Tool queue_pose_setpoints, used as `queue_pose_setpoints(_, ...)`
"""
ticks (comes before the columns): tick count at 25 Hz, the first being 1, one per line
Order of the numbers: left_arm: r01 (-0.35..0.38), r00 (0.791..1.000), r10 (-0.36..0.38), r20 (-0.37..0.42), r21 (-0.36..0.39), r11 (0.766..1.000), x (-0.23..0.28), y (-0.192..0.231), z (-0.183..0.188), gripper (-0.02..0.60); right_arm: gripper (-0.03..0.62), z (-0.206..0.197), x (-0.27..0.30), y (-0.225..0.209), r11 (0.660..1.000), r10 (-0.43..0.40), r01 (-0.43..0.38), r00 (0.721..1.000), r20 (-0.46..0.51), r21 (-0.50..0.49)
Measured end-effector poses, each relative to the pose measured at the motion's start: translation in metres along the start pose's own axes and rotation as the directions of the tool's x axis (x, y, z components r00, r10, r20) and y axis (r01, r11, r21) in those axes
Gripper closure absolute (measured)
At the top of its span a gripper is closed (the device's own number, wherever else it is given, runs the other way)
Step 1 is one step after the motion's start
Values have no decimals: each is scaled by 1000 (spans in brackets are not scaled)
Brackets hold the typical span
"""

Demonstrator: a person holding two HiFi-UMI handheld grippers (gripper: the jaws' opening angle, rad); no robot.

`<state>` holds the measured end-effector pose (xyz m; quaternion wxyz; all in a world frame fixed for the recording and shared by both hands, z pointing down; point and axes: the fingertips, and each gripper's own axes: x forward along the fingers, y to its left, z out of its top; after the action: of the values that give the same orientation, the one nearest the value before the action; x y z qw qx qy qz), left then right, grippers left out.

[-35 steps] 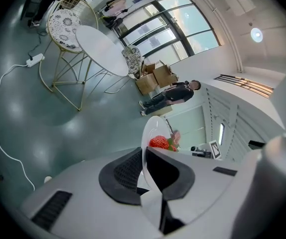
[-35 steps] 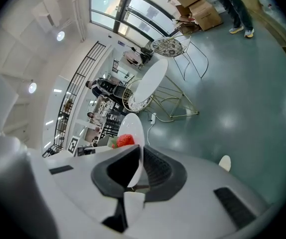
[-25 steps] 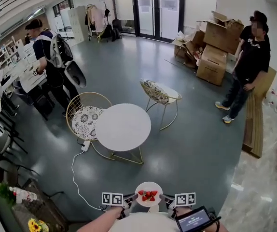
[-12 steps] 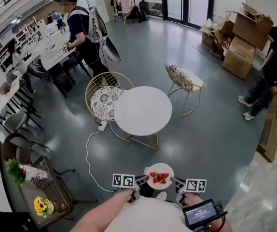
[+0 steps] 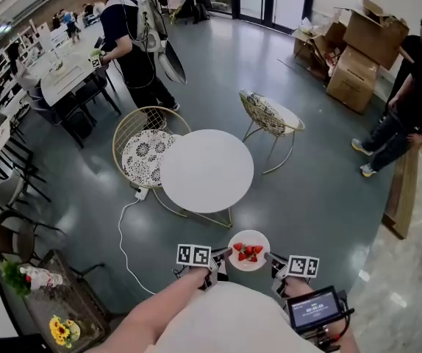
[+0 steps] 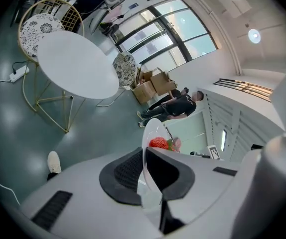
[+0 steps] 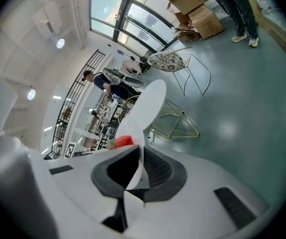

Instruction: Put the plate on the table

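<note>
Head view: round white plate (image 5: 248,260), glossy and shallow-rimmed, bearing red strawberries (image 5: 248,251), is carried in the air over grey floor, short of the round white counter (image 5: 206,170) ahead and well apart from it. The left claw (image 5: 224,256) pinches its left rim, the right claw (image 5: 271,258) its right rim. A gold wire chair (image 5: 144,149) with a patterned cushion stands at the counter's far left. Step in hand, by judgement: transport. The next move calls for closing on the counter, keeping the plate level so the fruit does not roll, then lowering it onto the smooth matte top. Left gripper view: black ribbed pads pressed on the thin plate edge, berries beyond. Right gripper view: the same, pads closed on the opposite rim, the counter and its gold wire base beyond.
</note>
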<state>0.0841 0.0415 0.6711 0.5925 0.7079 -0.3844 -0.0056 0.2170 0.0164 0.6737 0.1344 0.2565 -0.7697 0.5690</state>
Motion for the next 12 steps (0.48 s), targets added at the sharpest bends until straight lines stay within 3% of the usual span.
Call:
queue_pose_setpoints(6,13,998,-12,58,-9,1000,2,10,90,566,568,75,44,23,999,15,-16,1000,-23,-45)
queue_pose_setpoints(9,30,998,-28,57,-35,999,2,12,99,568,568,92,46,18,990,-49,42,998,-44,-133)
queue_pose_setpoints(12,20,998,-17,65,-49,999,-16,39,110,566,568,89,81,28,991,-49,40,996,-70,-130)
